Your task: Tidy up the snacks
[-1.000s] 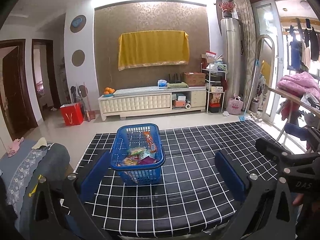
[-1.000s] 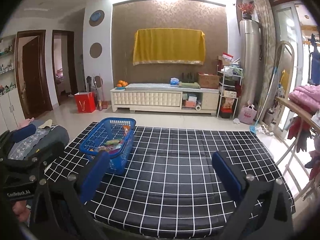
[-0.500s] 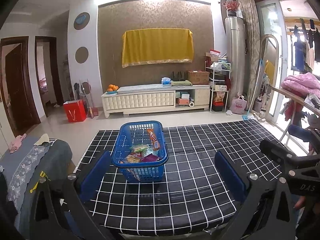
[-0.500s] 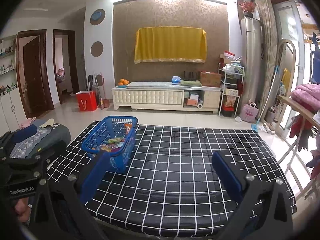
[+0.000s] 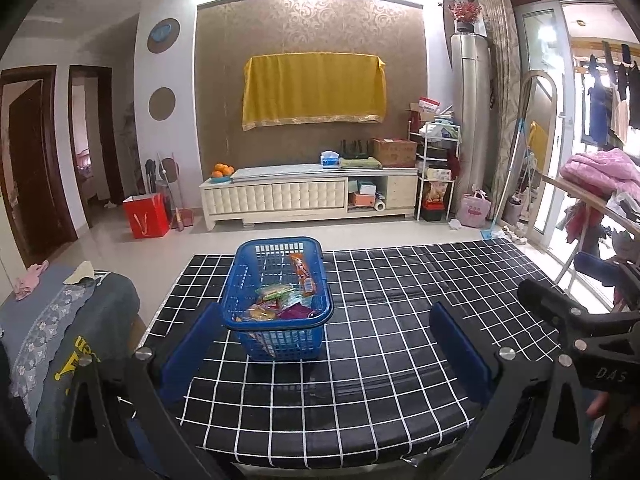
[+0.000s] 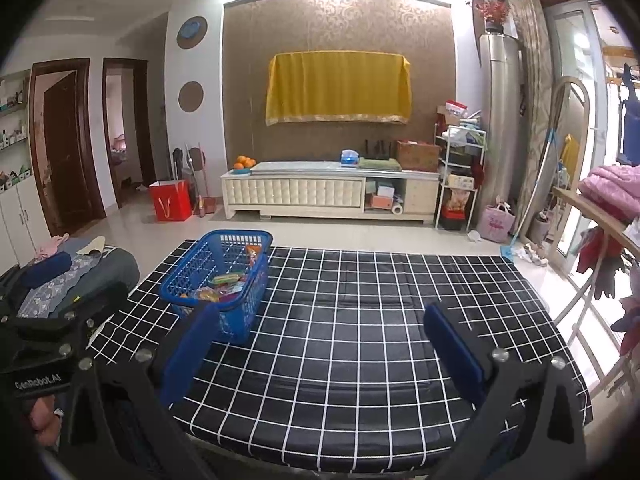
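A blue plastic basket point(image 5: 280, 300) stands on the black grid-patterned table point(image 5: 400, 340), left of centre. It holds several snack packets point(image 5: 280, 304), one orange packet point(image 5: 304, 274) leaning upright against its right wall. My left gripper point(image 5: 326, 354) is open and empty, above the table's near edge, the basket just beyond its left finger. My right gripper point(image 6: 320, 354) is open and empty to the right; the basket point(image 6: 218, 284) shows past its left finger. Each gripper's body shows at the edge of the other's view.
A grey cushioned seat point(image 5: 60, 320) with cloths lies left of the table. A clothes rack with a pink quilt point(image 5: 600, 176) stands right. Beyond the table are tiled floor, a white TV cabinet point(image 5: 308, 196) and a red bag point(image 5: 146, 216).
Both views have shifted slightly back and up; the basket now sits a little lower and nearer centre in the left wrist view. Both grippers stay open and empty.
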`<act>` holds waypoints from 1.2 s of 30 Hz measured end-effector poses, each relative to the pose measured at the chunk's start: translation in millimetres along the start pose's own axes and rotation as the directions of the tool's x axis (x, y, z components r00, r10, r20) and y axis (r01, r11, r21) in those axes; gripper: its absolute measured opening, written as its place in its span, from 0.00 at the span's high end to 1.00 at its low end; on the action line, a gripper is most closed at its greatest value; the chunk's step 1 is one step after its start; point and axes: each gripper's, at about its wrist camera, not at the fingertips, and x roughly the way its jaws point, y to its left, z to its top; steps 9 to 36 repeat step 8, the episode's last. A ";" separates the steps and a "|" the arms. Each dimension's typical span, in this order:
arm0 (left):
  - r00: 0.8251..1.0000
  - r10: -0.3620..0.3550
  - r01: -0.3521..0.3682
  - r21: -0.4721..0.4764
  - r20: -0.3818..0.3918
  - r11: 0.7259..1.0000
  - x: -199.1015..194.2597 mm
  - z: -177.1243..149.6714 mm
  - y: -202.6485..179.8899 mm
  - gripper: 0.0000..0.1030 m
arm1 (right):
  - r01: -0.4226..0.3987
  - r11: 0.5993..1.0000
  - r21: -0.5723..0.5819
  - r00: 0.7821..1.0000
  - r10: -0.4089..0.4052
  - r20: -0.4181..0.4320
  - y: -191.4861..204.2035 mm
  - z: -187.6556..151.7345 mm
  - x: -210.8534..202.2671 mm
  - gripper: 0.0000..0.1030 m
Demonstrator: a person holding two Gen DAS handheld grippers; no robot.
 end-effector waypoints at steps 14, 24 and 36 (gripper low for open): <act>1.000 -0.006 0.006 -0.002 0.001 1.000 -0.1 -0.8 0.2 0.00 | 0.001 1.000 0.003 1.000 -0.001 -0.005 0.0 -0.9 0.8 0.00; 1.000 -0.006 0.006 -0.002 0.001 1.000 -0.1 -0.8 0.2 0.00 | 0.001 1.000 0.003 1.000 -0.001 -0.005 0.0 -0.9 0.8 0.00; 1.000 -0.006 0.006 -0.002 0.001 1.000 -0.1 -0.8 0.2 0.00 | 0.001 1.000 0.003 1.000 -0.001 -0.005 0.0 -0.9 0.8 0.00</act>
